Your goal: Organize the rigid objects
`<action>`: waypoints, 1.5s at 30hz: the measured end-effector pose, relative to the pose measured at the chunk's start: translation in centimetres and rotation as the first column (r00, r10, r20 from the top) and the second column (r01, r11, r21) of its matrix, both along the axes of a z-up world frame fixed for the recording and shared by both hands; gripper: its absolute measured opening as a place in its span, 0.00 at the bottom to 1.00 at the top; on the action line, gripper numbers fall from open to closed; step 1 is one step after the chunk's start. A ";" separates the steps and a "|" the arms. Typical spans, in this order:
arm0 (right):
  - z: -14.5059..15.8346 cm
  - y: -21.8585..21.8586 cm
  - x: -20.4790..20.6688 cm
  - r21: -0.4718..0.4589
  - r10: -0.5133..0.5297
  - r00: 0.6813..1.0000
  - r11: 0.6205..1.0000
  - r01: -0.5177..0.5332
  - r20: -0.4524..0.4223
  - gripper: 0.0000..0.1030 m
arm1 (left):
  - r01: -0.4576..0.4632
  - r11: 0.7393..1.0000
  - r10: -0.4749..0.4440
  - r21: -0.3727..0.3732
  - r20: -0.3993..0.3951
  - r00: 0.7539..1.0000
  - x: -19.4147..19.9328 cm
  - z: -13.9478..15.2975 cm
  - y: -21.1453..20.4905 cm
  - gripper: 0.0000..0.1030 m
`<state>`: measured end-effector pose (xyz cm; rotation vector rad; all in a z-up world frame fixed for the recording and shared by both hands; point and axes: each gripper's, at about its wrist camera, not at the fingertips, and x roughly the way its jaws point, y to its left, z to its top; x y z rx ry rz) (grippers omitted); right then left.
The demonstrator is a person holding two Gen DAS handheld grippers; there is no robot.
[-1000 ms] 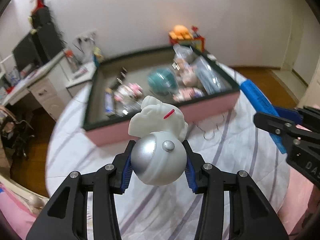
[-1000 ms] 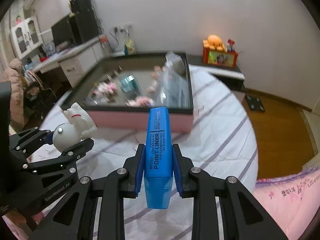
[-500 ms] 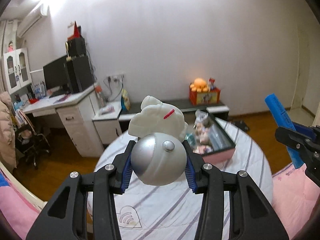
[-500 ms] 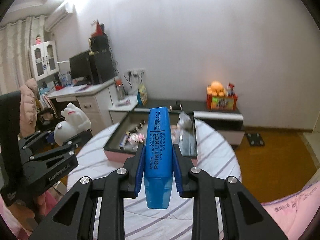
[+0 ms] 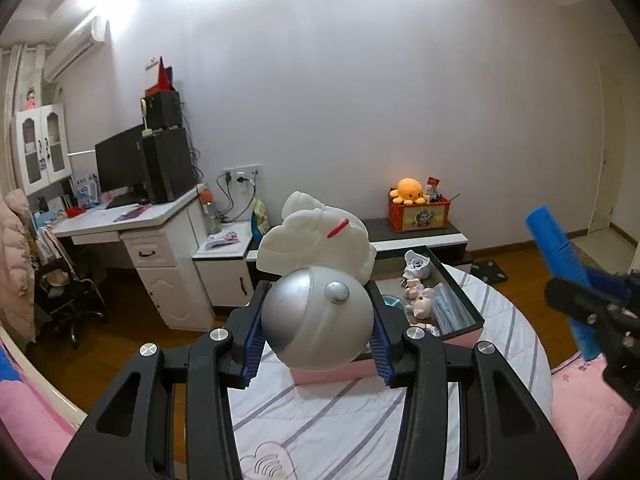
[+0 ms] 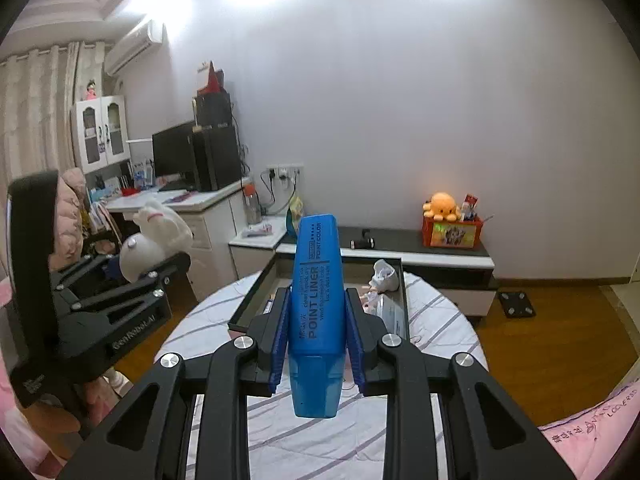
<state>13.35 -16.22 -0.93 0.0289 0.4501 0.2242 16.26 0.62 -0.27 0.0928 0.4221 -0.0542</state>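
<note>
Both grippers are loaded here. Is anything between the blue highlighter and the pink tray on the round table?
Nothing visible. The right hand-held gripper holds the blue highlighter marker in the air, and the pink-sided open tray lies ahead and below it. The left hand-held gripper, holding the silver-and-white toy figure, is off to the side.

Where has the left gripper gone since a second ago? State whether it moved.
Yes. The left gripper, shut on the toy, pulled up and back from the pink box, which now looks smaller and lower.

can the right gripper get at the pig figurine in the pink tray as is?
Probably not. The right gripper is shut on the blue highlighter, so its fingers are occupied, and it is held high, back from the pink tray where the pig figurine lies.
</note>
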 end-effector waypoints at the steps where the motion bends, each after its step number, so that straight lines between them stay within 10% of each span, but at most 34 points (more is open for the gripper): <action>1: -0.1 0.0 0.6 0.004 0.002 1.000 1.000 -0.002 -0.009 0.26 | -0.001 1.000 0.001 0.000 -0.006 1.000 0.7 -0.1 -0.1 0.44; 10: -2.7 0.1 9.6 -0.012 0.012 0.991 1.000 -0.013 -0.136 0.26 | -0.013 1.000 0.014 0.004 -0.168 0.986 10.9 -3.3 -1.2 0.44; 23: -10.4 0.6 20.1 -0.056 0.030 0.927 0.997 -0.055 -0.375 0.26 | 0.006 1.000 0.003 0.017 -0.447 0.894 21.3 -11.6 -2.6 0.44; 26: -10.7 0.5 20.2 -0.035 0.050 0.930 0.997 -0.067 -0.365 0.28 | -0.013 1.000 0.016 0.009 -0.464 0.886 21.6 -11.9 -2.2 0.56; 28: -10.5 0.4 20.1 -0.046 0.034 0.934 0.997 -0.054 -0.355 0.41 | -0.031 0.999 0.034 0.013 -0.454 0.890 21.4 -11.9 -2.1 0.81; 30: -10.1 0.3 19.8 -0.070 0.003 0.945 0.997 -0.027 -0.326 0.71 | -0.052 0.998 0.064 0.041 -0.429 0.901 21.2 -11.7 -2.2 0.85; 32: -9.6 -0.2 19.5 -0.068 -0.011 0.955 0.998 -0.010 -0.297 0.79 | -0.046 0.998 0.060 0.042 -0.435 0.899 21.0 -11.8 -2.3 0.86; 45: -8.6 -0.4 18.6 -0.084 -0.049 0.952 0.996 0.025 -0.302 0.79 | -0.070 0.997 0.078 0.033 -0.400 0.913 18.6 -10.4 -1.2 0.86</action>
